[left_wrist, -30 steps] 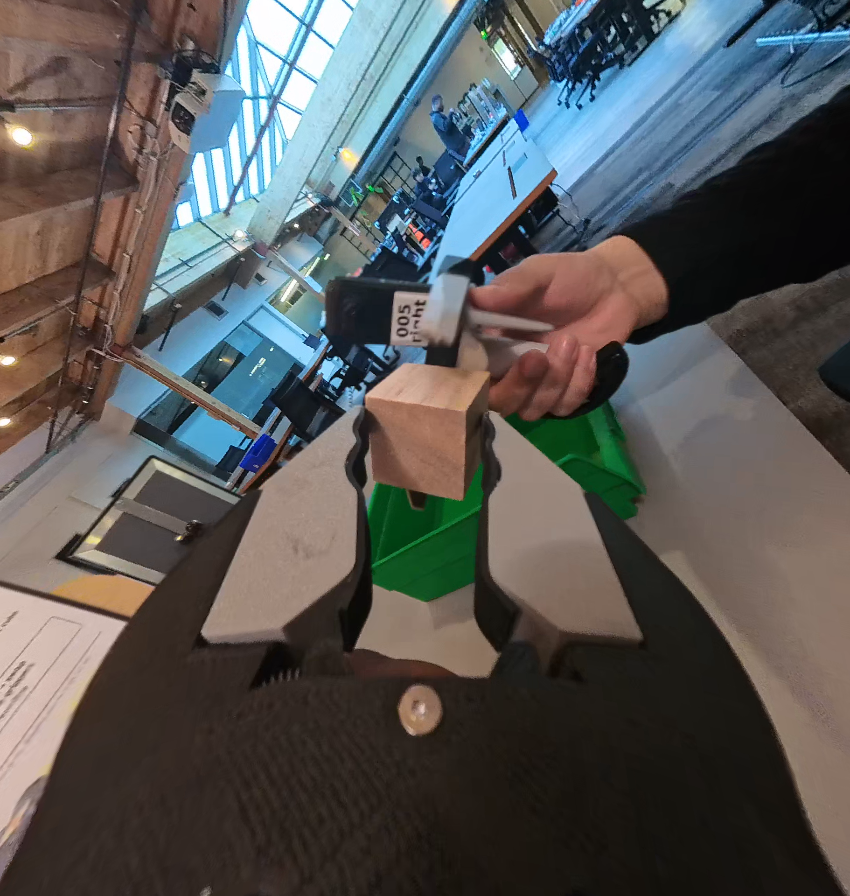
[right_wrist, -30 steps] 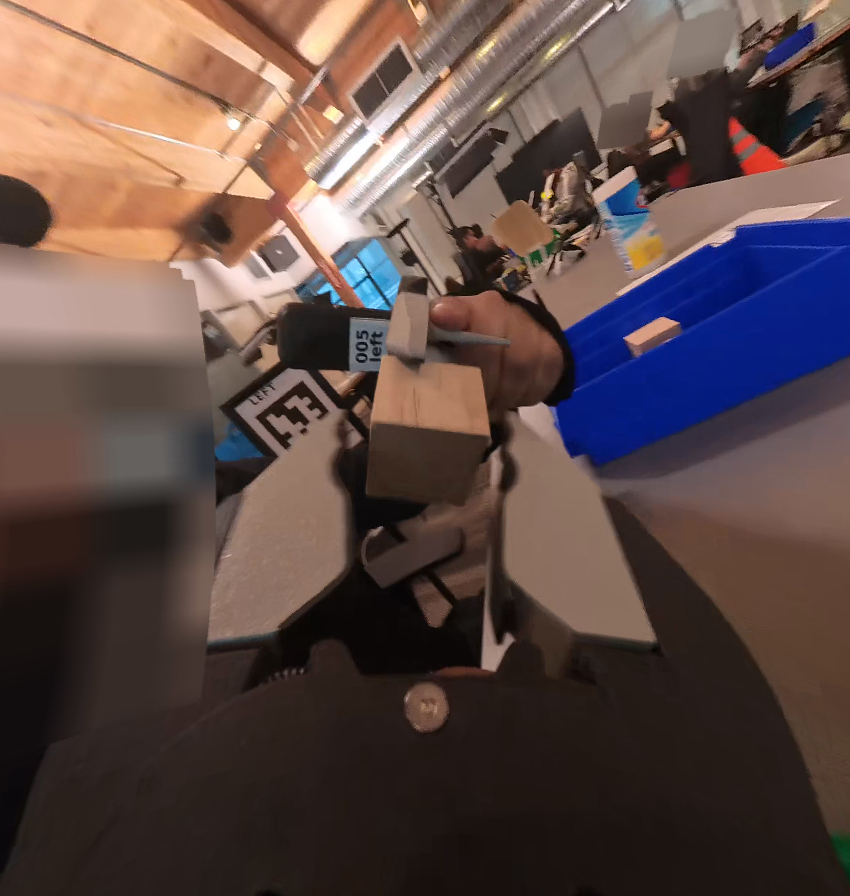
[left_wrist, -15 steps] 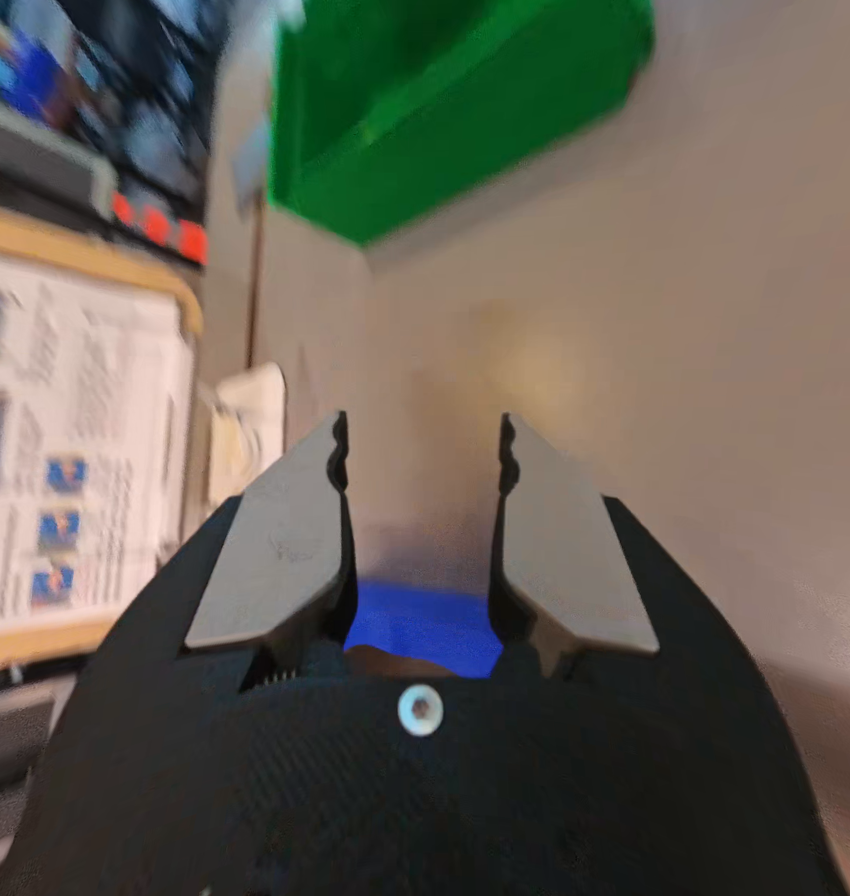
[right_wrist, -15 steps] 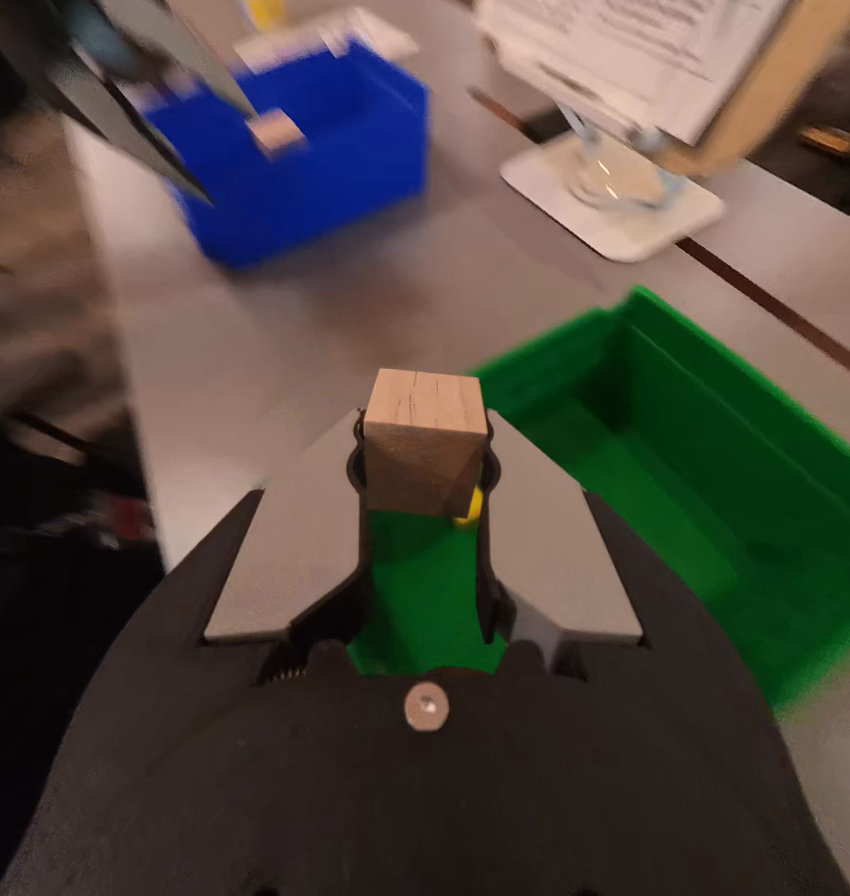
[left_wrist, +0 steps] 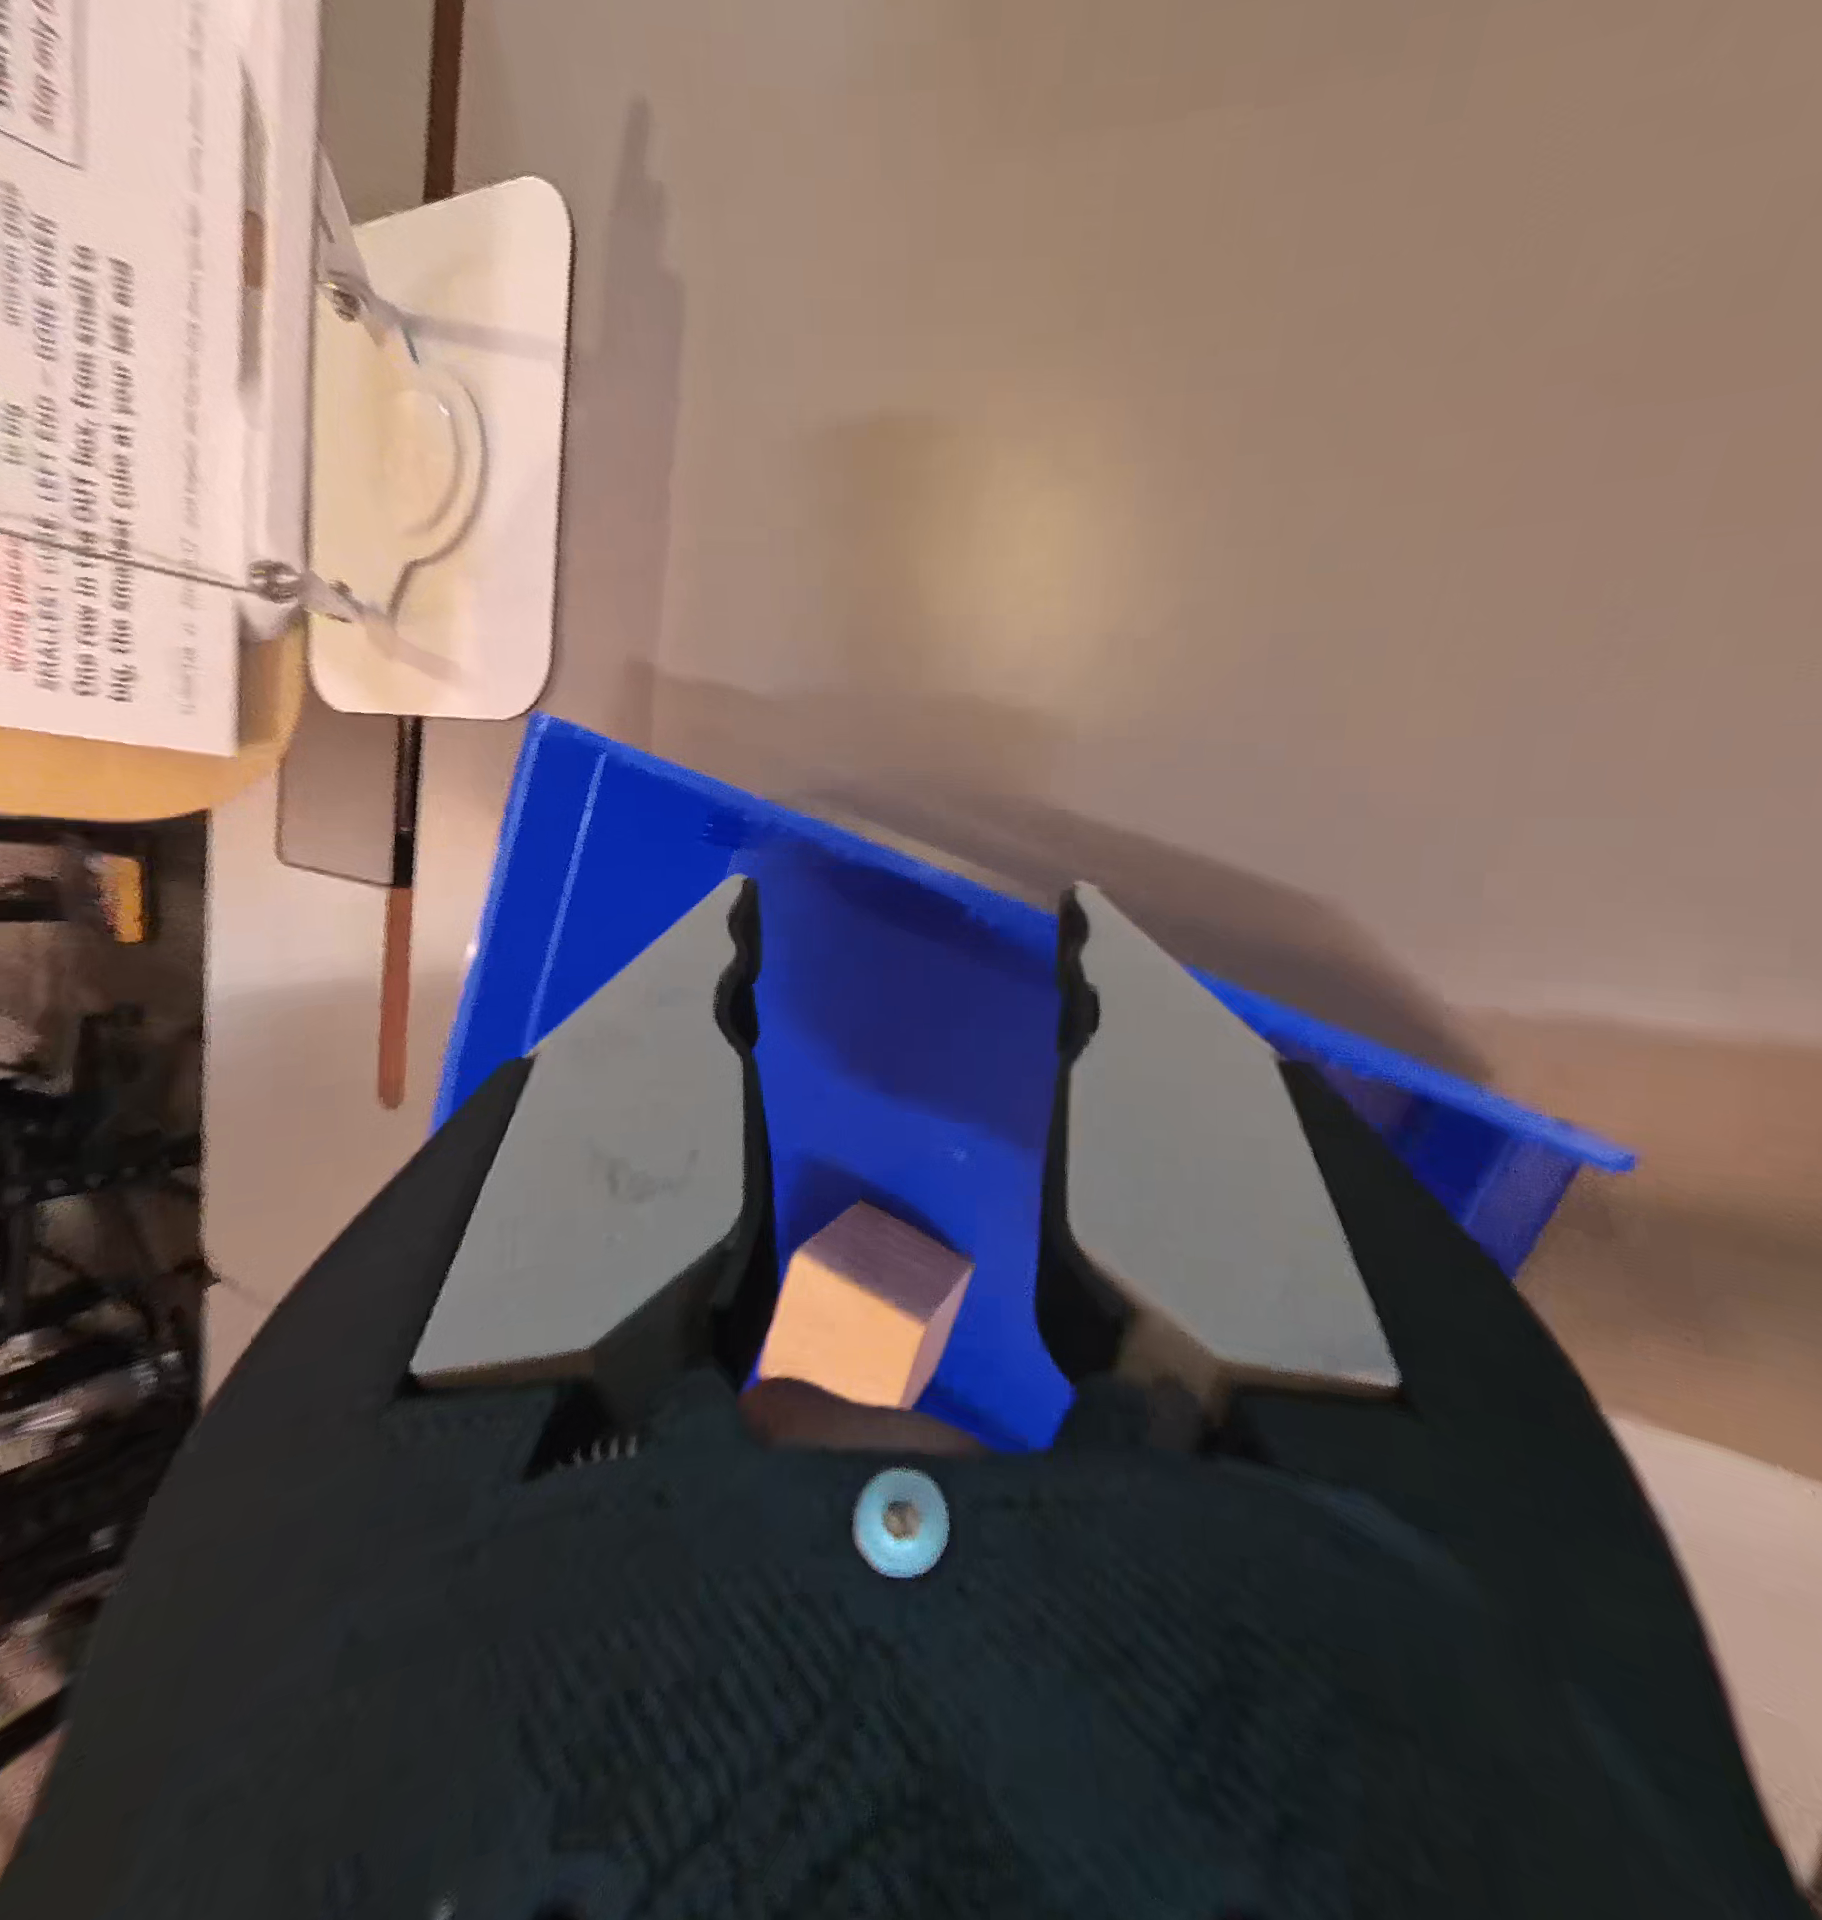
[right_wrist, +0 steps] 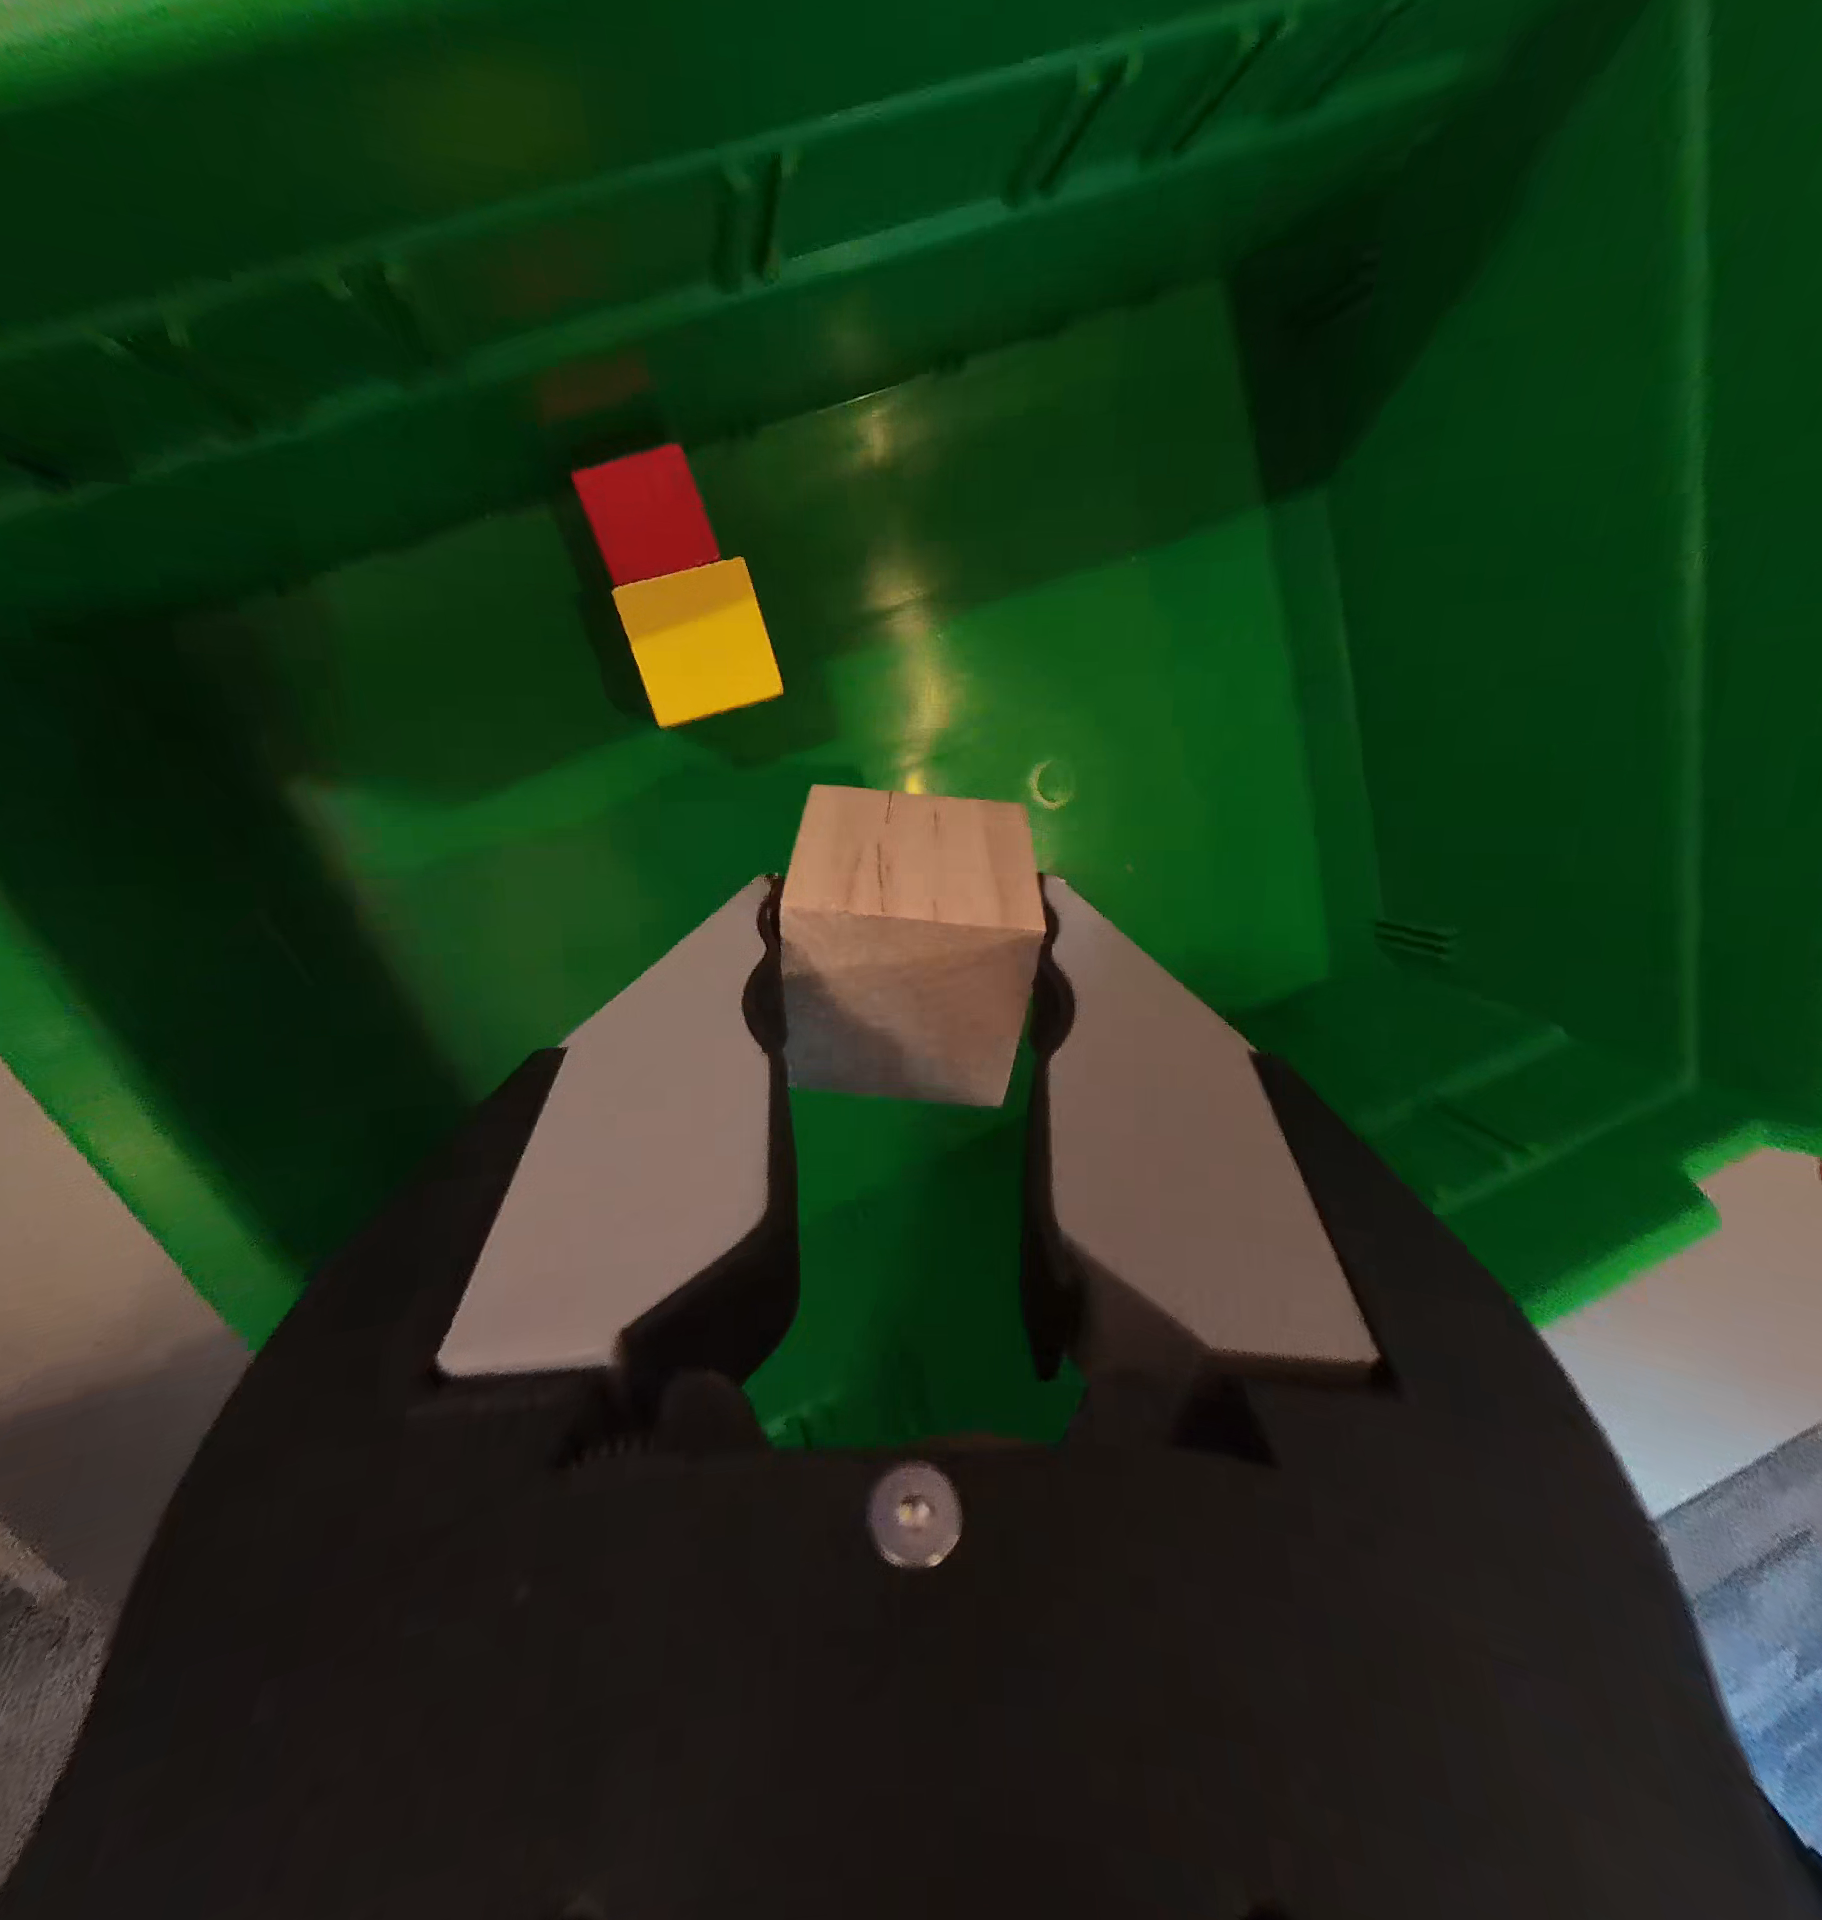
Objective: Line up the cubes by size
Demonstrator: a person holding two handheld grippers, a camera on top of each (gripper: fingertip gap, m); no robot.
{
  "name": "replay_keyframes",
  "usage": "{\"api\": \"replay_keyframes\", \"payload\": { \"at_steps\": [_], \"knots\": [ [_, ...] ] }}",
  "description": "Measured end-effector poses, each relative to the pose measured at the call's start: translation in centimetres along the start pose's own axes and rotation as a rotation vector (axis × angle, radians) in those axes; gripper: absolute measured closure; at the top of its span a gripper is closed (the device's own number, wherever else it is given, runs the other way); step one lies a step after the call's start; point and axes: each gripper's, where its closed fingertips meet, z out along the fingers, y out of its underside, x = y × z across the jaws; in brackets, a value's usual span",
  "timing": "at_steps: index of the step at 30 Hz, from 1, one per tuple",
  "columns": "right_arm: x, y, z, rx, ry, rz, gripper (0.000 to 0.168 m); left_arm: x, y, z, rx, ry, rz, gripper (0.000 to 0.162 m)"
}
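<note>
In the right wrist view my right gripper (right_wrist: 909, 935) is shut on a plain wooden cube (right_wrist: 907, 940) and holds it over the inside of a green bin (right_wrist: 1509, 623). In that bin a small red cube (right_wrist: 645, 511) and a slightly larger yellow cube (right_wrist: 701, 646) lie touching in a row near the far wall. In the left wrist view my left gripper (left_wrist: 905, 961) is open and empty above a blue bin (left_wrist: 616, 894). A smaller wooden cube (left_wrist: 865, 1311) lies on that bin's floor, low between the fingers.
A white stand base (left_wrist: 434, 447) holding a printed sheet on a board (left_wrist: 86, 364) stands left of the blue bin. Grey tabletop (left_wrist: 1302, 416) stretches beyond the bin. The table's edge and dark floor (right_wrist: 1780, 1621) show at the lower right of the right wrist view.
The wooden cube passed from my left gripper to my right one. The left gripper opened and swung down over the blue bin. The right gripper carried the cube down over the green bin.
</note>
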Motion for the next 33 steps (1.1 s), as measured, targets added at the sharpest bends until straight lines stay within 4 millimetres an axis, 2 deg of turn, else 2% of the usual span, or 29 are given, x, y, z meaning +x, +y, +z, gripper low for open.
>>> {"api": "replay_keyframes", "payload": {
  "at_steps": [2, 4, 8, 10, 14, 17, 25, 29, 33],
  "knots": [
    [-0.2, -0.1, 0.6, -0.006, -0.022, -0.012, 0.124, -0.9, 2.2, -0.9, -0.092, -0.022, 0.035, 0.11],
    [-0.3, -0.2, 1.0, 0.0, -0.038, -0.016, 0.124, -1.7, 6.1, -1.5, -0.264, -0.025, 0.034, 0.106],
    [-0.3, -0.2, 1.3, 0.012, -0.068, -0.01, 0.124, -1.7, 13.1, -1.9, -0.521, 0.013, 0.065, 0.102],
    [-0.3, -0.3, 1.4, 0.019, -0.08, -0.015, 0.124, -1.8, 15.2, -1.4, -0.589, 0.014, 0.097, 0.101],
    [-0.7, -0.6, 1.4, 0.022, -0.117, -0.028, 0.124, -1.7, 17.8, 0.8, -0.65, 0.035, 0.148, 0.1],
    [-0.9, -0.5, 1.7, -0.002, -0.127, -0.047, 0.124, -2.2, 19.0, 2.6, -0.67, 0.012, 0.221, 0.104],
    [-1.6, -1.1, 2.2, 0.01, -0.155, -0.076, 0.125, -1.7, 21.3, 5.1, -0.721, 0.053, 0.229, 0.094],
    [-1.9, -1.1, 2.7, -0.015, -0.16, -0.092, 0.124, -1.6, 20.8, 5.1, -0.68, 0.072, 0.203, 0.096],
    [-2.0, -0.9, 3.0, -0.023, -0.151, -0.115, 0.125, -2.1, 18.0, 4.9, -0.517, 0.016, 0.104, 0.098]
  ]
}}
